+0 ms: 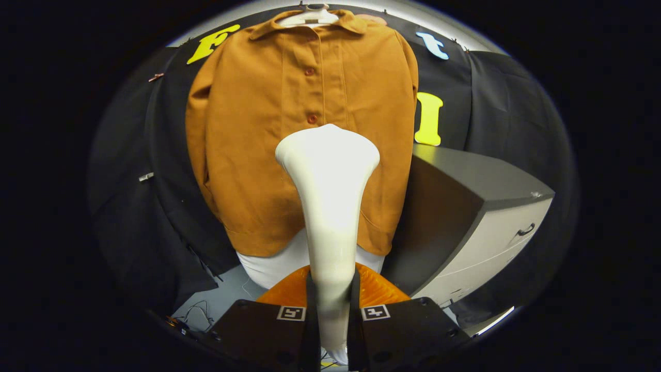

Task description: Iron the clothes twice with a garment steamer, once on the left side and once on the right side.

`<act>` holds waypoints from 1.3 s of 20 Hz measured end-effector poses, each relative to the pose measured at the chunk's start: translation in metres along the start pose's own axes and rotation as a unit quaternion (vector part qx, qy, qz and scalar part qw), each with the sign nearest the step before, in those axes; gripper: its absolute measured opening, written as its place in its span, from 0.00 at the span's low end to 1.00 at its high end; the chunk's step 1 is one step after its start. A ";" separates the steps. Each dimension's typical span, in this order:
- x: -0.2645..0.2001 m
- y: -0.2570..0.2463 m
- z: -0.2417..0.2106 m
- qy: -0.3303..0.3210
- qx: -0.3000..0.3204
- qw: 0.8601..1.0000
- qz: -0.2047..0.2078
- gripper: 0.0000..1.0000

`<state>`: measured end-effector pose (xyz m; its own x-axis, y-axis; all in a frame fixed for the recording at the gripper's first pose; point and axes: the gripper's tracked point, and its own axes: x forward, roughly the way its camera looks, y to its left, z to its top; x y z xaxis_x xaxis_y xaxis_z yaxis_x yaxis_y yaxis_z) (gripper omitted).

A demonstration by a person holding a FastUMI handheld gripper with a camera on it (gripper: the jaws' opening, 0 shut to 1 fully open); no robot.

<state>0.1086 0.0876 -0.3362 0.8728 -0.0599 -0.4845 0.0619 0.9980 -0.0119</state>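
An orange-brown button-up jacket [258,134] hangs on a white hanger [311,16] against the booth's wall, facing me. My gripper [332,305] is shut on the handle of a white garment steamer [330,206], both fingers pressing its narrow neck. The steamer rises upright from between the fingers, and its wide head sits in front of the jacket's lower middle, just below the lowest visible button. I cannot tell whether the head touches the cloth. A white garment [273,266] shows below the jacket's hem.
A grey cabinet [480,206] with drawer handles stands close to the right of the jacket. An orange ribbed piece [382,289] sits just behind the fingers at the steamer's base. Cables [199,312] lie on the floor at the lower left.
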 end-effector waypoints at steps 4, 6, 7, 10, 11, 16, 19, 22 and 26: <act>-0.029 0.031 0.060 -0.052 -0.005 0.998 0.022 0.24; -0.036 0.045 0.092 -0.077 -0.007 0.997 0.031 0.24; -0.038 0.052 0.108 -0.089 -0.010 0.995 0.033 0.24; -0.036 0.075 0.149 -0.115 -0.011 0.992 0.044 0.24; -0.033 0.081 0.160 -0.121 -0.013 0.992 0.046 0.24; -0.006 0.103 0.195 -0.142 -0.031 0.989 0.036 0.24; 0.019 0.104 0.200 -0.142 -0.028 0.989 0.019 0.24; 0.042 0.102 0.202 -0.138 -0.029 0.990 0.000 0.24; 0.054 0.102 0.196 -0.144 -0.039 0.989 -0.016 0.24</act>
<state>0.2570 0.1825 -0.1919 0.9733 -0.0829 -0.2138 0.0636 0.9933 -0.0960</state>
